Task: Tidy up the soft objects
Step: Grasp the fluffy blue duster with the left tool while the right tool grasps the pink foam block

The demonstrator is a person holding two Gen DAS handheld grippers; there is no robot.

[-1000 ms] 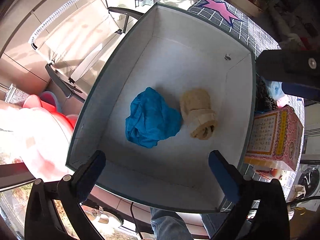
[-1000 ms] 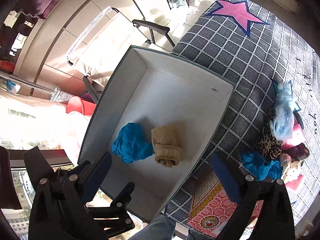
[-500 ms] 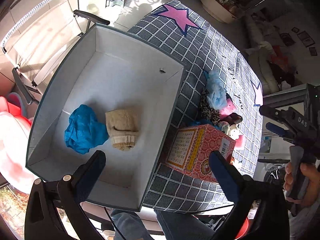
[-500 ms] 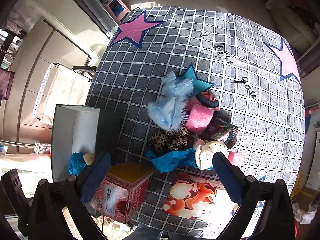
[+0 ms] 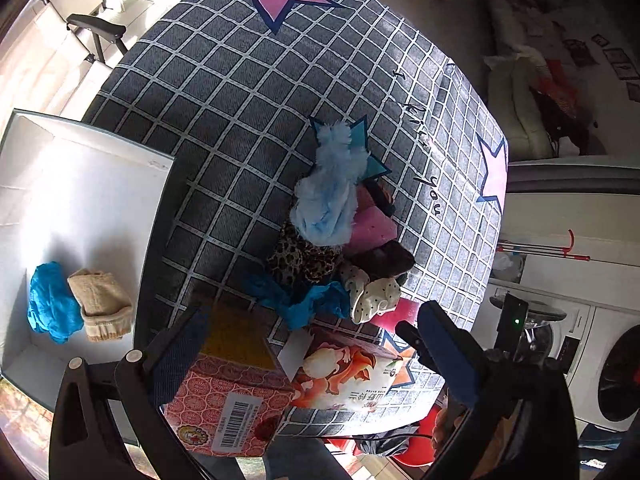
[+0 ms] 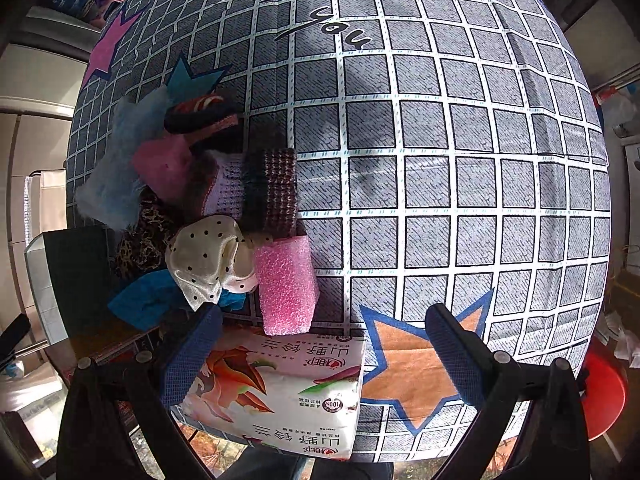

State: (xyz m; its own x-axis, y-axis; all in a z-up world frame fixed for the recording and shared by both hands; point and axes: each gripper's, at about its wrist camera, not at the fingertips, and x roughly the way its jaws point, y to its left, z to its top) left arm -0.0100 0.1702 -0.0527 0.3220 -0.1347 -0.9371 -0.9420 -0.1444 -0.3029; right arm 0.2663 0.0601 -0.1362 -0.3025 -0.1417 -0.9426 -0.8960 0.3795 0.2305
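A pile of soft things lies on the checked tablecloth [image 5: 224,92]: a fluffy light-blue piece [image 5: 328,196], a leopard-print cloth [image 5: 300,260], a blue cloth [image 5: 304,304], a white dotted cloth [image 6: 208,264], a pink foam block [image 6: 286,288] and a dark knit piece [image 6: 270,192]. The white box [image 5: 80,200] at the left holds a blue cloth [image 5: 50,308] and a beige rolled cloth [image 5: 100,304]. My left gripper [image 5: 316,352] is open and empty above the pile's near side. My right gripper [image 6: 324,352] is open and empty over a tissue pack [image 6: 280,396].
A red patterned carton [image 5: 228,400] stands between the white box and the tissue pack [image 5: 344,376]. A folding chair [image 5: 92,36] is beyond the table's far left edge. A washing machine [image 5: 612,372] stands at the right.
Both grippers have swung right, away from the white box and over to the pile on the tablecloth. Both stay open and empty.
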